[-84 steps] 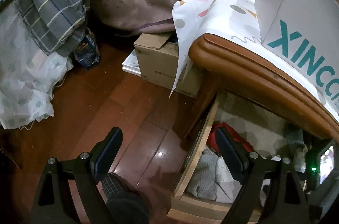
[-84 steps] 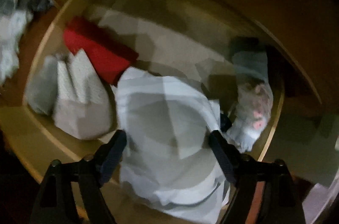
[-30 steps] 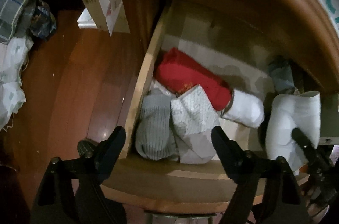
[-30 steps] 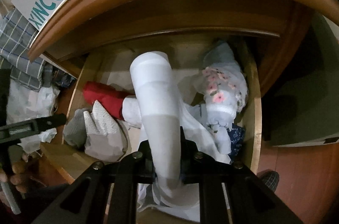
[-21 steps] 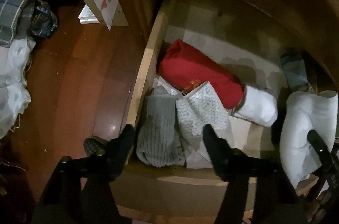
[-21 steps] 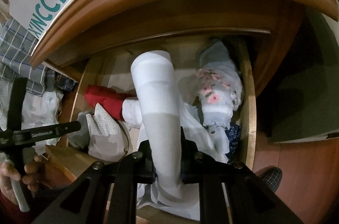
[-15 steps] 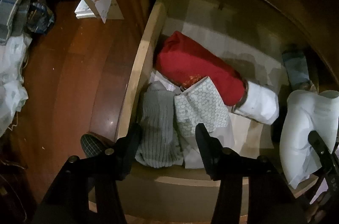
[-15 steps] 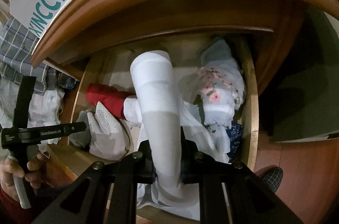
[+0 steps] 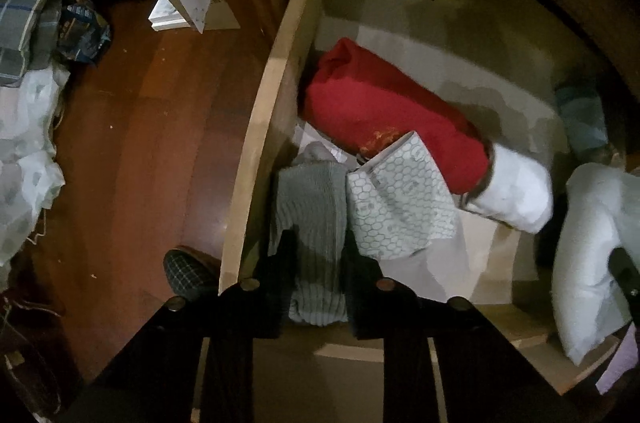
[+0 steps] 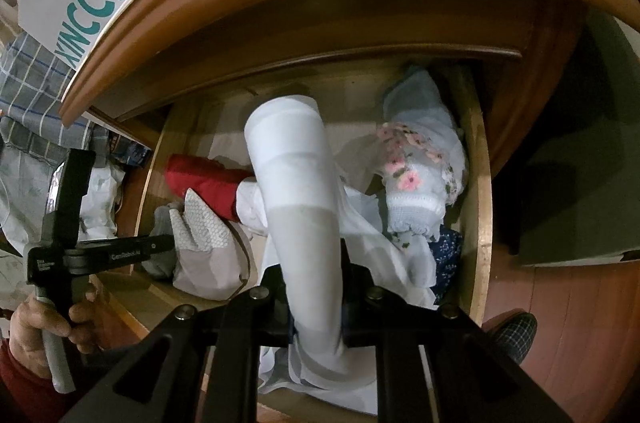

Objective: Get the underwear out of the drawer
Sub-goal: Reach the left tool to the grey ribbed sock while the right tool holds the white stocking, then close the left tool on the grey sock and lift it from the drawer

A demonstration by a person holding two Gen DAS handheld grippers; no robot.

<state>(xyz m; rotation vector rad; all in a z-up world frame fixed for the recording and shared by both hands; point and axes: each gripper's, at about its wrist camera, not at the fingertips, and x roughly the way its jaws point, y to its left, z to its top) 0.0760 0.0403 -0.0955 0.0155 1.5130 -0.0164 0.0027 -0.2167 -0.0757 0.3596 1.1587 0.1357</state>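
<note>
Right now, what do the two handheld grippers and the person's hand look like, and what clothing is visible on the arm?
Both the left gripper and the right gripper are matte black, with angular linkage arms, round silver pivot bolts and flat dark pads. The left gripper has small white lettering and a pale grey handle. The hand emerges from a red sleeve.

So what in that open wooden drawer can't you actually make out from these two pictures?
- Left wrist view: lower end of the grey ribbed knit garment, hidden behind the left gripper.
- Right wrist view: dark blue patterned fabric, mostly buried under white cloth.
- Both views: the drawer's back is too dark.
</note>
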